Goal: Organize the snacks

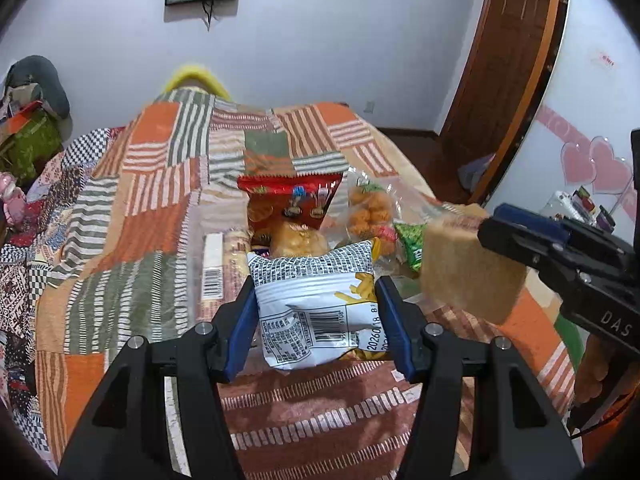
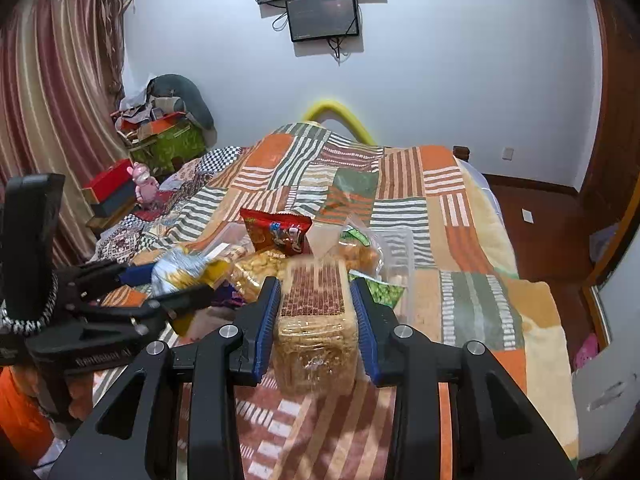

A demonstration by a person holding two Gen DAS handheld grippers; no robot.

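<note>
My left gripper (image 1: 316, 292) is shut on a white fries snack bag (image 1: 316, 312) with a barcode, held above the quilt; it also shows in the right wrist view (image 2: 180, 276). My right gripper (image 2: 316, 300) is shut on a clear-wrapped tan noodle block (image 2: 316, 328), seen at the right of the left wrist view (image 1: 468, 264). Beyond both lies a pile of snacks in a clear container (image 2: 400, 252): a red bag (image 1: 292, 200), a bag of orange puffs (image 1: 368, 208), a bun (image 1: 298, 240) and a green packet (image 1: 412, 244).
A patchwork quilt (image 1: 140, 216) covers the bed. A flat pack with a barcode (image 1: 212, 268) lies left of the pile. Boxes and a pink toy (image 2: 144, 184) sit at the bed's far left. A wooden door (image 1: 508, 60) stands at the right.
</note>
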